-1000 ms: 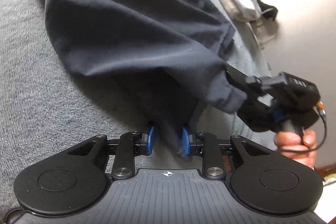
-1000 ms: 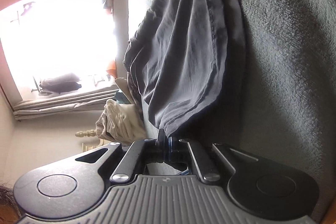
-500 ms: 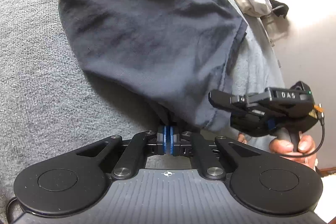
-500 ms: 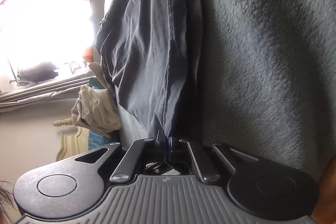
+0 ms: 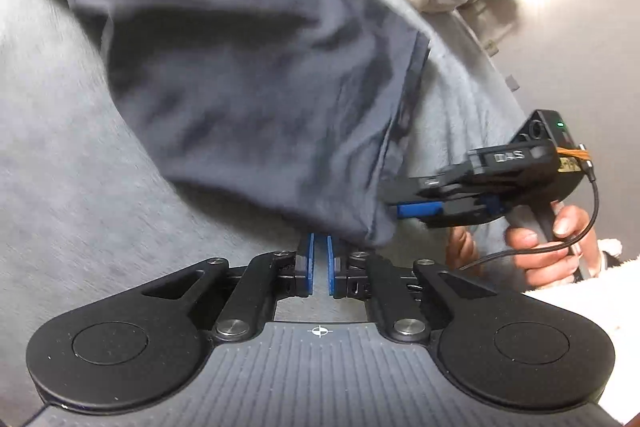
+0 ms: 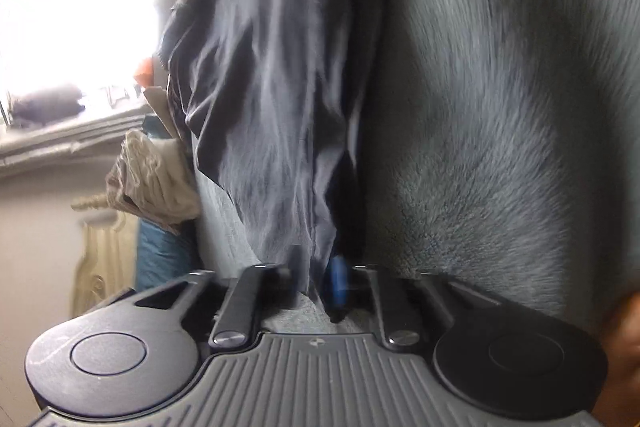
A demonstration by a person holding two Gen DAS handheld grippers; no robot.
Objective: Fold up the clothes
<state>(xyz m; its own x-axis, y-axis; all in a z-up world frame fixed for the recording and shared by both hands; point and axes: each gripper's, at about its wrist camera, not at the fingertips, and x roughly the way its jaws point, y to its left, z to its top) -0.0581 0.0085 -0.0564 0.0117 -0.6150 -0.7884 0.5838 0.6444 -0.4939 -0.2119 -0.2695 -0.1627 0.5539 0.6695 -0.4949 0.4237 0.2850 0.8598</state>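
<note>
Grey fleece blanket [image 5: 60,155] carries the dark garment [image 5: 248,75], which runs lengthwise ahead of me. My left gripper [image 5: 319,259] stands slightly parted at its near hem, nothing pinched. My right gripper [image 6: 320,279] has cloth between its fingers; blur hides whether it clamps.

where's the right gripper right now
In the left wrist view the right gripper sits at the right side, held by a hand, at the lower right corner of the dark garment on the grey blanket.
</note>
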